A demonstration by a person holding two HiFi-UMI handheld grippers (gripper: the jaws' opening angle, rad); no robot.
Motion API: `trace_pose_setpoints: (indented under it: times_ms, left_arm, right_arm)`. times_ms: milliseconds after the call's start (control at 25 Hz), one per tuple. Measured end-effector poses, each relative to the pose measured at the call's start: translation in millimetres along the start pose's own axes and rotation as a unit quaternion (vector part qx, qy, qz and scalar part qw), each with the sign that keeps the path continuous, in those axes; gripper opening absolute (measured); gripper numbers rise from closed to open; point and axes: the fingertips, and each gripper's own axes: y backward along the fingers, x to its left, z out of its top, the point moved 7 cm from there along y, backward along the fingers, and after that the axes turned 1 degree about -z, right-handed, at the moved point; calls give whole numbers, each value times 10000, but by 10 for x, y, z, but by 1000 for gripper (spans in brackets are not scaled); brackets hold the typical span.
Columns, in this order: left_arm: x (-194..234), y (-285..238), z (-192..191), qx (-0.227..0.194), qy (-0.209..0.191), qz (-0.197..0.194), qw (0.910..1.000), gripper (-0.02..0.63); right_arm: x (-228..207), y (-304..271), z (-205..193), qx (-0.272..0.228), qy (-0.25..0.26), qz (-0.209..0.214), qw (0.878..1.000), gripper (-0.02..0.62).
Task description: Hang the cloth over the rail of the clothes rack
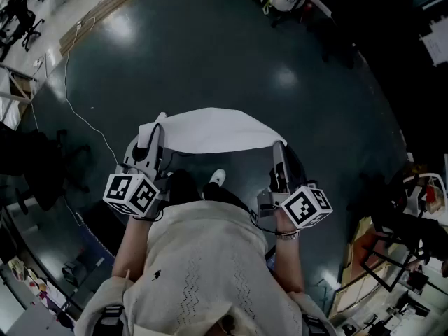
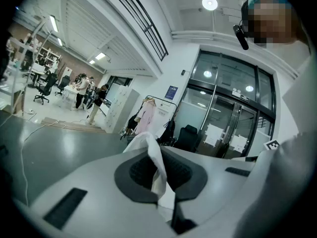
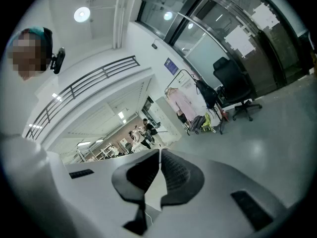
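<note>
White rectangular fabric cloth (image 1: 206, 130) is held spread at the person's 12 o'clock, above the dark glossy floor (image 1: 210, 61), so I'd call this the carry step. Left gripper (image 1: 155, 134) at 11 and right gripper (image 1: 278, 150) at 1 each have their jaws pinched tight on a corner. Next, I'd guess: walk it to the far clothes rack (image 2: 157, 100), lift, drape it over the rail. Blue wall sign (image 2: 172, 92) and white door papers (image 2: 215, 134)? Too small to read.

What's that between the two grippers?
A white cloth, stretched from the left gripper to the right gripper, each clamping an edge. The head view shows it.
</note>
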Motion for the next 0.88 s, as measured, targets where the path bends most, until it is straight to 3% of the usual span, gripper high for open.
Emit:
trace_pose_setpoints:
  times_ms: [200,440,680,880]
  left_arm:
    - [-210,-279,24,-2,37,81,10000,17]
    - [-15,-657,105,-42,188,126,9997,17]
    - [273,-1447,210,50,385,112,9992,17]
    - [504,-2200,621,-26,242,-156,9996,17]
  right_arm:
    - [-247,-109,259,39,-84,45,9999,26]
    - [-324,-507,354,154,-76,82,9998,26]
    - [-558,-1085,684,172,-58,-176,9997,26]
    - [-503,-1852,1118,99,110,-212,9997,26]
